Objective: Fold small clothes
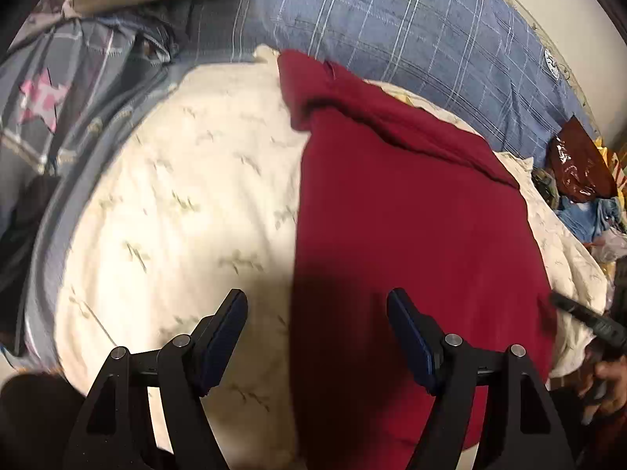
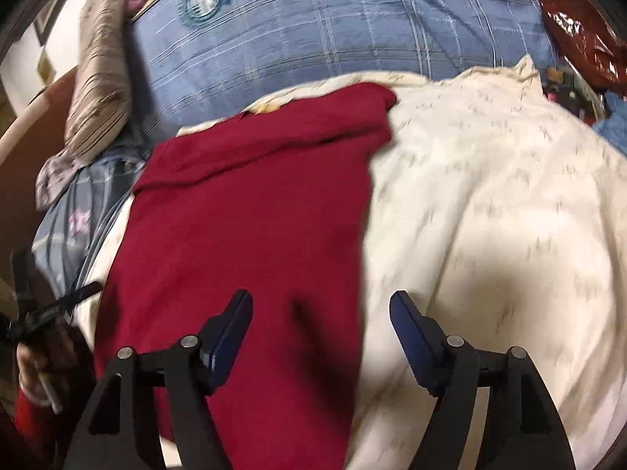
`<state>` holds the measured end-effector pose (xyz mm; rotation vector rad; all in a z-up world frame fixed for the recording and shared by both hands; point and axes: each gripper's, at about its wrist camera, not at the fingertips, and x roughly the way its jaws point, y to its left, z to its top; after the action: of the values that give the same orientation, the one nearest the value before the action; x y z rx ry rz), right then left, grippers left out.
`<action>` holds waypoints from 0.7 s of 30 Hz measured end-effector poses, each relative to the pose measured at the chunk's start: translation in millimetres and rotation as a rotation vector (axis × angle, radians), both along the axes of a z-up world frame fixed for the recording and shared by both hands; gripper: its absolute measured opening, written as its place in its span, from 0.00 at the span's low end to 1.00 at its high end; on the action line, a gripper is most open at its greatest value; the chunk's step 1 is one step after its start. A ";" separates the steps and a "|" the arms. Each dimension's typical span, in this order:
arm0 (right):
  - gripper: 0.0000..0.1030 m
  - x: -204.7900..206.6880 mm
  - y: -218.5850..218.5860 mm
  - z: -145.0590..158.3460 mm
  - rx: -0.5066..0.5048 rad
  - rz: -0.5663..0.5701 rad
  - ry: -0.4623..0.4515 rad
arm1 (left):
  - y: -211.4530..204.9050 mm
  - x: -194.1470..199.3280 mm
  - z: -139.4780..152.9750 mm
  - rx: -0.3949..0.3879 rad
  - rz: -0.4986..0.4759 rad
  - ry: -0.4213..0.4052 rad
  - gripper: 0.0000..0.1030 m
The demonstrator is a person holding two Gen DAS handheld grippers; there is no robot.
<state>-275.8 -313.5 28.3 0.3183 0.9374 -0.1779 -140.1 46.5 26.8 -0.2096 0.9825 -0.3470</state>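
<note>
- A blue plaid cover [image 1: 392,31] runs across the far side of the bed.
- A cream quilt [image 1: 176,196] lies in front of it.
- A red garment [image 1: 411,215] lies flat on the quilt, folded into a long strip, collar end toward the plaid cover.
- The left gripper [image 1: 317,337] hangs over the garment's left edge, jaws apart, empty.
- The right gripper [image 2: 321,337] hangs over its right edge, likewise spread and empty.

Both fisheye cameras ride close above the bed, tilted steeply down along their own tool fingers at the bottom of each frame. The left view holds the red garment [image 1: 411,215] right of centre; the right view holds it [image 2: 250,227] left. Both share the cream quilt [image 1: 176,203] and blue plaid pillow [image 1: 392,23].
</note>
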 end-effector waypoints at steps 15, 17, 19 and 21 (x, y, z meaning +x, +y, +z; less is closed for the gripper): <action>0.26 -38.2 7.3 -2.9 -0.036 -0.052 0.000 | -2.2 -25.4 -11.7 0.031 -0.022 0.014 0.71; 0.58 -50.4 6.6 -4.0 0.039 -0.048 -0.012 | -3.2 -29.3 -12.0 0.045 -0.023 0.008 0.71; 0.59 -59.1 10.1 -11.2 0.076 -0.039 0.011 | -4.2 -33.0 -12.1 0.063 -0.025 0.001 0.71; 0.59 -63.2 16.7 -20.0 0.106 -0.025 0.032 | -6.3 -36.5 -12.0 0.082 -0.028 -0.004 0.71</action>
<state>-339.0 -296.9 8.3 0.4264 0.9773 -0.1564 -176.6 40.2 14.8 -0.1207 0.9949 -0.3323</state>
